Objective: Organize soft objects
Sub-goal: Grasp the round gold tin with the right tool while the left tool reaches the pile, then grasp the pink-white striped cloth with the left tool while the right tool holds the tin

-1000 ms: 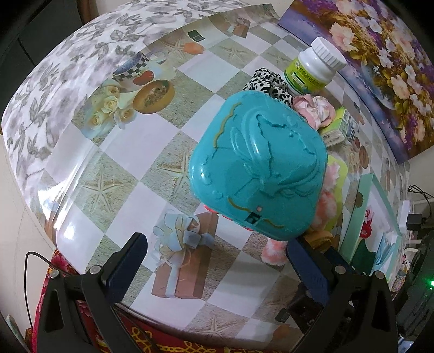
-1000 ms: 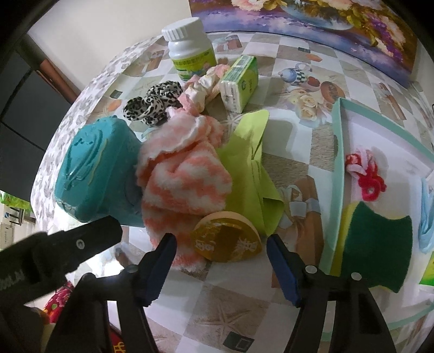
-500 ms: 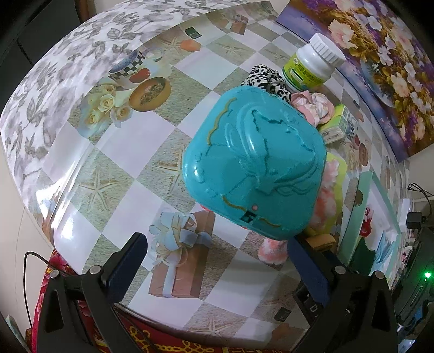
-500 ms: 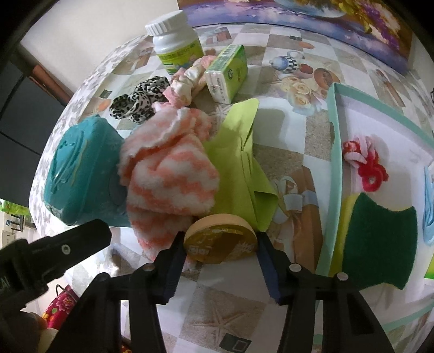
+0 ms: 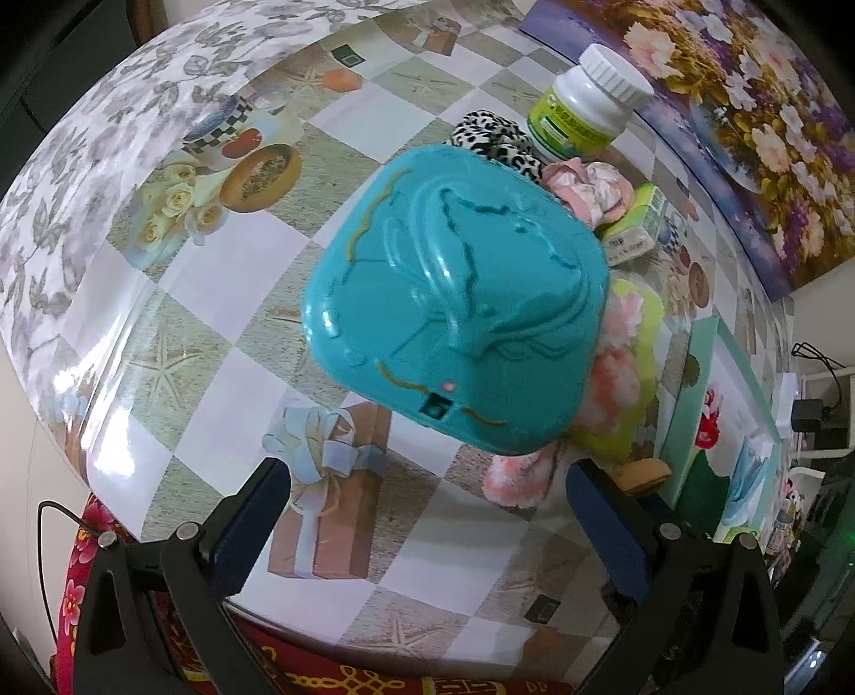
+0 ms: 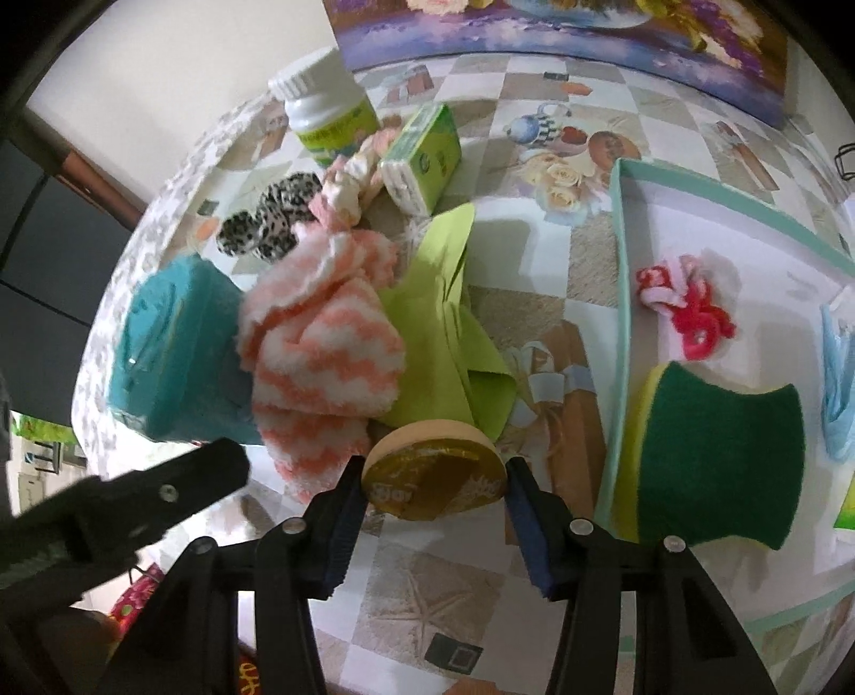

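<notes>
The bench (image 5: 176, 342) wears a glossy checked cloth printed with starfish, roses and gift boxes, and a flower painting (image 6: 561, 32) leans along its far edge against a pale wall. Both claws point steeply down at it. The right claw (image 6: 435, 489) has just been closing and now clamps a round gold puck (image 6: 434, 473), one blue pad on each side. Just beyond that claw lies a pink-and-white fluffy cloth (image 6: 320, 331) heaped against a green cloth (image 6: 443, 321); farther off sit a leopard scrunchie (image 6: 267, 224), a pink scrunchie (image 6: 347, 187), a tissue pack (image 6: 422, 155) and a white-capped bottle (image 6: 326, 112). To its right a teal-rimmed tray (image 6: 622, 299) holds a green sponge (image 6: 716, 460), a red-and-pink hair tie (image 6: 689, 310) and a pale blue cloth (image 6: 839, 385). The left claw (image 5: 427, 505) hangs with its pads spread wide and bare, and a teal case (image 5: 454, 304) sits ahead of them, untouched, the fluffy cloth peeking out from behind the case on its right.
</notes>
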`<move>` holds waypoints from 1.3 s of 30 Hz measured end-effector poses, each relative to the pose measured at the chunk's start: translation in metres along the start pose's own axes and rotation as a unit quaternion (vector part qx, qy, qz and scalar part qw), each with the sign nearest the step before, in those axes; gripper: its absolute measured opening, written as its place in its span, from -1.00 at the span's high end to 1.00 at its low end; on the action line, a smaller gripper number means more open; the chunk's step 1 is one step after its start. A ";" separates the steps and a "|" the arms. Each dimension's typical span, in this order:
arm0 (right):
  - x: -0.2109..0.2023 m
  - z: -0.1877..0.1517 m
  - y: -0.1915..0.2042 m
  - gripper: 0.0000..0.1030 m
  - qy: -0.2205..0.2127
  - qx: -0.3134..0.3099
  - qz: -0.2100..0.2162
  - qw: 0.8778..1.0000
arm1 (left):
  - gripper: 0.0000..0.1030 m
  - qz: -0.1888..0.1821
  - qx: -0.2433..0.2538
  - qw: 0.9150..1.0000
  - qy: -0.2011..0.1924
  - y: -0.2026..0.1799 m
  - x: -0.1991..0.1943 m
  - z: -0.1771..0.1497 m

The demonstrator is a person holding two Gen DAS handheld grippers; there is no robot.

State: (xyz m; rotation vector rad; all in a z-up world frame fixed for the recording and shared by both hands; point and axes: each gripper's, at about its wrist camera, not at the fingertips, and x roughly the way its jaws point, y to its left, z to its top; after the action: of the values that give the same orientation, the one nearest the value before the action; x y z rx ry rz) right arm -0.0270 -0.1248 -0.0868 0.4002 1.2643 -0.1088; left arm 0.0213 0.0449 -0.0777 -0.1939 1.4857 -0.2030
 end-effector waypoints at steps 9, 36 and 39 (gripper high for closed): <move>-0.041 0.000 -0.022 -0.06 -0.035 0.032 0.005 0.999 | -0.99 -0.012 0.011 1.000 -0.013 -0.009 -0.004 0.001; -0.072 0.005 -0.053 -0.06 -0.070 0.089 0.002 0.994 | -0.02 0.024 0.074 0.997 0.009 -0.056 0.047 0.011; -0.071 0.005 -0.055 -0.06 -0.068 0.091 -0.001 0.993 | 0.26 0.031 0.083 0.996 0.007 -0.060 0.050 0.011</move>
State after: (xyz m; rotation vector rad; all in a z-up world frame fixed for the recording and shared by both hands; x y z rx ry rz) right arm -0.0606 -0.1872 -0.0319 0.5392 1.1232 -0.2512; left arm 0.0348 -0.0260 -0.1099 -0.0121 1.4785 -0.2780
